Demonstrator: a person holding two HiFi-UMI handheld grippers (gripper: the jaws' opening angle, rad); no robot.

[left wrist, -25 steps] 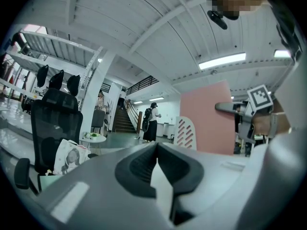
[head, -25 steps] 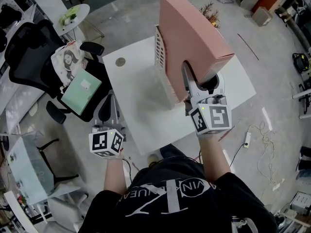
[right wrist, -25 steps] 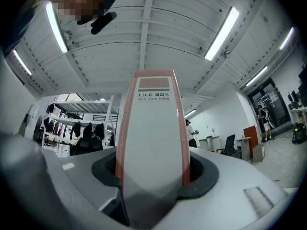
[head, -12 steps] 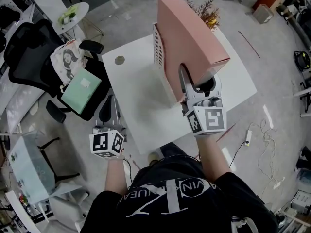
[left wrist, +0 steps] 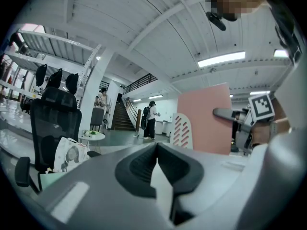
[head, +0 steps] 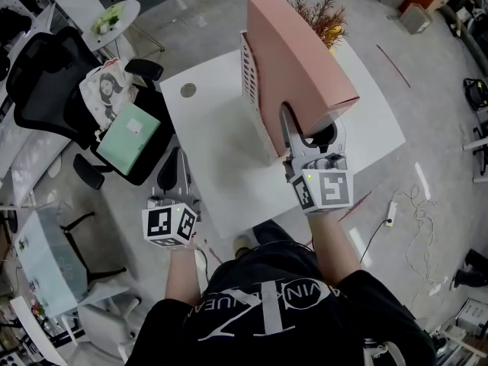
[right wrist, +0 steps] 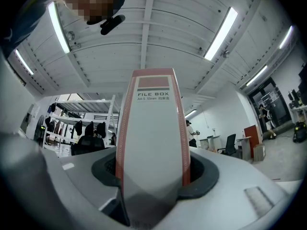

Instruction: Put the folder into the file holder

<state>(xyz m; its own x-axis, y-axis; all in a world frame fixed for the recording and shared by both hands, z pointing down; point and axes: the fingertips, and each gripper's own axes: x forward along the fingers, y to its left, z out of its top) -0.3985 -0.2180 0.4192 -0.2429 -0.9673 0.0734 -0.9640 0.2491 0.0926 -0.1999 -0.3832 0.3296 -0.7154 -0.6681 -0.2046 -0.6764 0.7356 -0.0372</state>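
1. A person in a black T-shirt (head: 259, 311), its white lettering only partly legible, holds a tool in each hand at the near edge of a white tabletop (head: 217, 158).
2. The left tool (head: 175, 175) hangs level off the tabletop's left corner, its jaws pressed together with nothing between them.
3. The right tool (head: 305, 132), tipped slightly upward, is clamped on the spine of a pink folder (head: 297, 59). In its own view the pads press on both sides of the spine.
4. The spine label, seen from the right tool, reads "FILE BOX" over "A4-S 55mm". The smaller characters after that are too small to read.
5. The folder stands upright over the middle of the tabletop and leans slightly. It lies close against the slotted white holder (head: 250, 82) and rises well above it. Whether its base sits fully inside the holder cannot be told.
6. Beyond the holder, a small round disc (head: 188, 91) lies on the far left of the tabletop, and a dried orange plant (head: 322, 17) shows behind the folder.
7. To the left on the floor stands a black office chair (head: 42, 90) carrying a printed tote bag (head: 107, 91) and a flat green box (head: 128, 137).
8. In the left gripper view, two people (left wrist: 150, 120) stand in the distance near a staircase (left wrist: 121, 118).
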